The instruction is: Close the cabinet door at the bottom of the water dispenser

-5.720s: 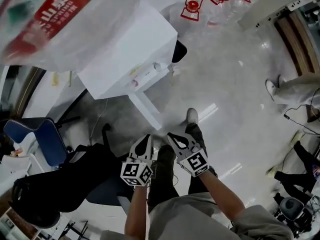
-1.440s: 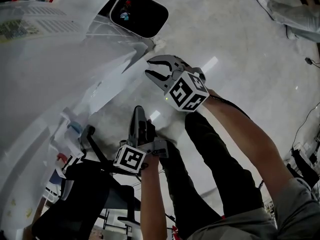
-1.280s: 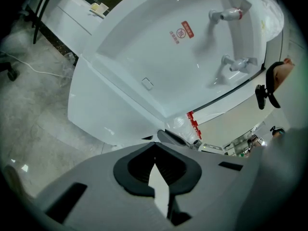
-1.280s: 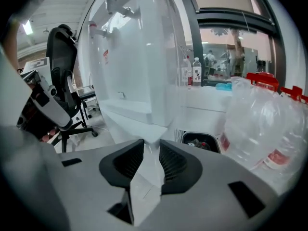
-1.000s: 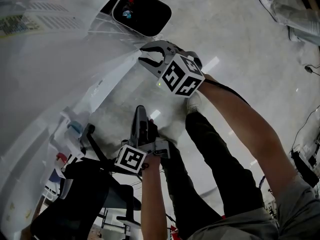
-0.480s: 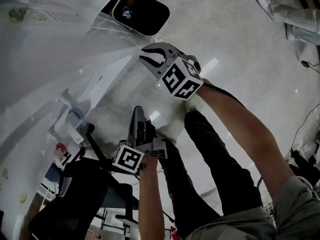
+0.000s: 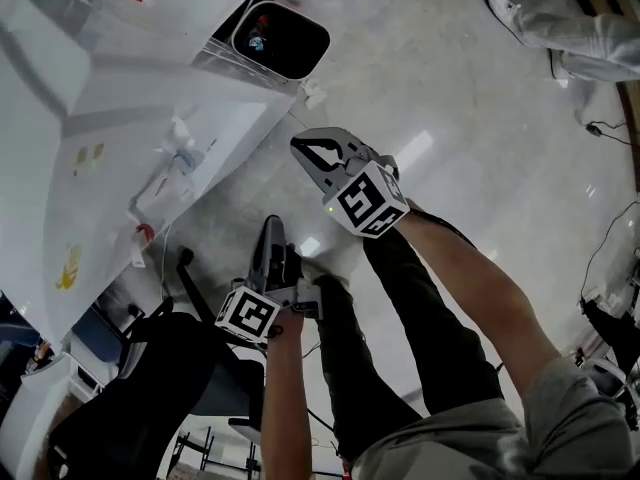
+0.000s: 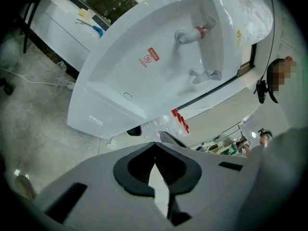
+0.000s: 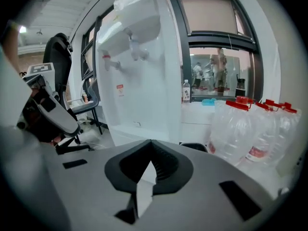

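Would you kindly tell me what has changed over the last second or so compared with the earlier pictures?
The right gripper, which was open and close against the dispenser a second ago, has drawn back from it, and its jaws have closed on nothing. The left gripper stays shut and empty, low in front of the person, and the dispenser stands where it was.

Stood over a pale grey polished floor (image 7: 470, 98), glossy with streaks of reflected light just right of the right gripper (image 7: 300, 148). Had a black office chair (image 7: 130, 408) below and left of the left gripper (image 7: 272, 226), a black bin (image 7: 300, 48) farther ahead. Showed dark-framed windows (image 9: 216, 32) beyond the right gripper, a ceiling lamp (image 9: 19, 29) far to its left.
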The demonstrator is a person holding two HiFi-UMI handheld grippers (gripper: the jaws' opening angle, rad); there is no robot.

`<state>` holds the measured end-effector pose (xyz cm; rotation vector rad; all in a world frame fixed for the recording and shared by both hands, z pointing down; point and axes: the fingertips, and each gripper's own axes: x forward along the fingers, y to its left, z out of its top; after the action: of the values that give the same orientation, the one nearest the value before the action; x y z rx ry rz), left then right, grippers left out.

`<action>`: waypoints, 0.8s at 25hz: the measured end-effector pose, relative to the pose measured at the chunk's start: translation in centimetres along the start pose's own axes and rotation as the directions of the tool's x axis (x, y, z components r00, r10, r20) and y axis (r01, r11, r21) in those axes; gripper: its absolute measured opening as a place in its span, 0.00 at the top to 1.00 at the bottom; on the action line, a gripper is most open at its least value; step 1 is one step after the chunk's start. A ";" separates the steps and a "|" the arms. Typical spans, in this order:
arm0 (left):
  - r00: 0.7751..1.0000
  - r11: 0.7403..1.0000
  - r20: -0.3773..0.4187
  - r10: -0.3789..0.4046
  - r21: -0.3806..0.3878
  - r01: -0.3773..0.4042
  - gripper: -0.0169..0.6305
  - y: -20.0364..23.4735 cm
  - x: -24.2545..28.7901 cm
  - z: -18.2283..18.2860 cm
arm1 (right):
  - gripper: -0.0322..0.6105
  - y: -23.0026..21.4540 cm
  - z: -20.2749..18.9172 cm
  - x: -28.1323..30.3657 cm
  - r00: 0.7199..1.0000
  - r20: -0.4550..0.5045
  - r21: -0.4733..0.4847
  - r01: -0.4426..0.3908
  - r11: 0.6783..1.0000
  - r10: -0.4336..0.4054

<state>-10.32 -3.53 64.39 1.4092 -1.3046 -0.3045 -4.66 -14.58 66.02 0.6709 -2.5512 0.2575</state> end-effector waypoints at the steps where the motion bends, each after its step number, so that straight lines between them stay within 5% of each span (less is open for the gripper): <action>1: 1.000 1.000 -0.008 -0.004 0.010 0.004 0.96 -0.8 -0.7 0.0 | 0.93 0.6 0.7 -0.9 1.000 0.011 0.017 0.001 1.000 -0.001; 20: 0.990 0.974 -0.083 -0.115 0.186 0.128 0.96 -16.2 -16.0 2.1 | 0.94 13.0 17.3 -18.2 0.984 0.137 0.261 0.075 0.962 -0.114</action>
<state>-9.23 4.26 42.87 1.6511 -1.2158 -0.2122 -4.45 -0.97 41.28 0.9387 -2.6447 0.5275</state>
